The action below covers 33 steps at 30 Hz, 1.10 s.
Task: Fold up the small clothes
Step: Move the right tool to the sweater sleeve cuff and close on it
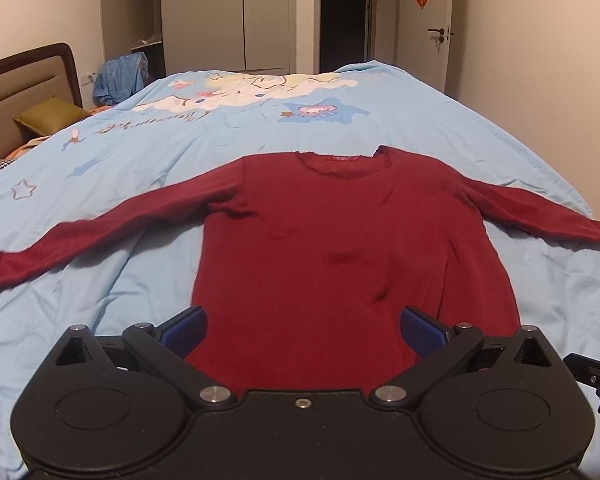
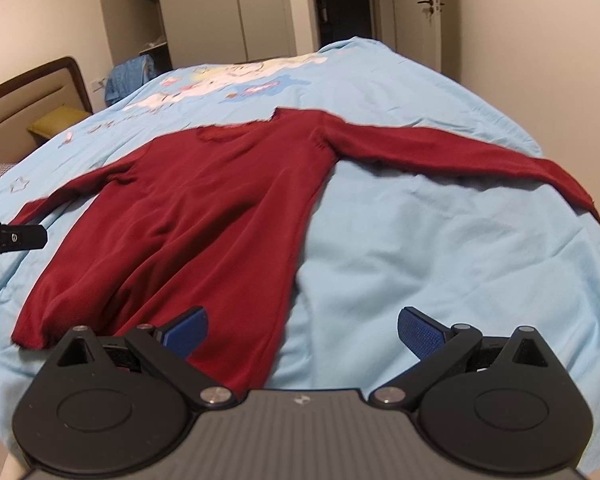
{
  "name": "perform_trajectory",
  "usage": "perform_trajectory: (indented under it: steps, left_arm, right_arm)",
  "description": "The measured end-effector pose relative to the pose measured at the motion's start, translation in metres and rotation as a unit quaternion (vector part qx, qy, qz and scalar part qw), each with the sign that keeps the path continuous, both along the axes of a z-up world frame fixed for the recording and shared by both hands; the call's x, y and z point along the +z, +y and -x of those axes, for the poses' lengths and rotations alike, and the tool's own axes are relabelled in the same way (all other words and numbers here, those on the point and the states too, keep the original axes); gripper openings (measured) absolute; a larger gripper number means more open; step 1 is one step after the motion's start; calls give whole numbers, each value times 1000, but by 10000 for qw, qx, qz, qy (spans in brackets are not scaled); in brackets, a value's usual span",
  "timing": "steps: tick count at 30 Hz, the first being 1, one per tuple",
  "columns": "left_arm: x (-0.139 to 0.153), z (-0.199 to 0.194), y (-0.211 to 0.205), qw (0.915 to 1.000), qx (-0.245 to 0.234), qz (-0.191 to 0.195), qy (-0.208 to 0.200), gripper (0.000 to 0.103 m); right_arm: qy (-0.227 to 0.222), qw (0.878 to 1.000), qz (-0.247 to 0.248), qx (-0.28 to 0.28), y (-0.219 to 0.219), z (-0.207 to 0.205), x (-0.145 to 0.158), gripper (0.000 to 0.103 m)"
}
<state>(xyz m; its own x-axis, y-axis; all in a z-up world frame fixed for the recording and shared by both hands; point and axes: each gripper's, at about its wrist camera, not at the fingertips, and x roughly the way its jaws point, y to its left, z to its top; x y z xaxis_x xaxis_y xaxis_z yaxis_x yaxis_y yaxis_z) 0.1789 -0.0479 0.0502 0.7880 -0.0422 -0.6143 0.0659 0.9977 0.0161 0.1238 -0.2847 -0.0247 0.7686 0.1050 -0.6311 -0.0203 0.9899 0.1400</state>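
A dark red long-sleeved sweater (image 1: 340,240) lies flat on the light blue bed cover (image 1: 140,168), collar far from me, both sleeves spread out sideways. My left gripper (image 1: 302,330) is open and empty, held above the sweater's hem, its blue pads on either side of the body. My right gripper (image 2: 302,332) is open and empty over the sweater's (image 2: 204,208) right hem corner; its left pad is over the fabric, its right pad over bare cover. The left gripper's tip shows at the left edge of the right wrist view (image 2: 12,238).
The bed has a headboard (image 1: 24,88) and an olive pillow (image 1: 48,118) at the left. Blue clothing (image 1: 120,78) hangs beyond the bed. Wardrobes (image 1: 224,16), a dark doorway (image 1: 344,16) and a white door (image 1: 424,32) stand at the far wall.
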Motion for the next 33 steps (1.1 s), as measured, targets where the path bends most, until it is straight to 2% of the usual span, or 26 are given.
perform_trajectory:
  steps: [9, 18, 23, 29, 33]
  left_arm:
    - [8, -58, -48, 9998, -97, 29, 142, 102]
    - [-1, -96, -92, 9990, -402, 48, 192, 102]
    - [-13, -115, -113, 9980, -588, 130, 205, 102]
    - [-36, -128, -129, 9963, -694, 302, 415, 102]
    - [-51, -131, -135, 9954, -714, 237, 597, 102]
  right_arm:
    - [-700, 9967, -103, -390, -51, -25, 11, 103]
    - [-1009, 9896, -243, -991, -123, -56, 8, 103]
    - [-1031, 9839, -457, -1387, -165, -77, -2, 103]
    - [-900, 9686, -1004, -2091, -208, -98, -19, 103]
    - [-943, 9484, -1578, -2583, -235, -104, -32, 103]
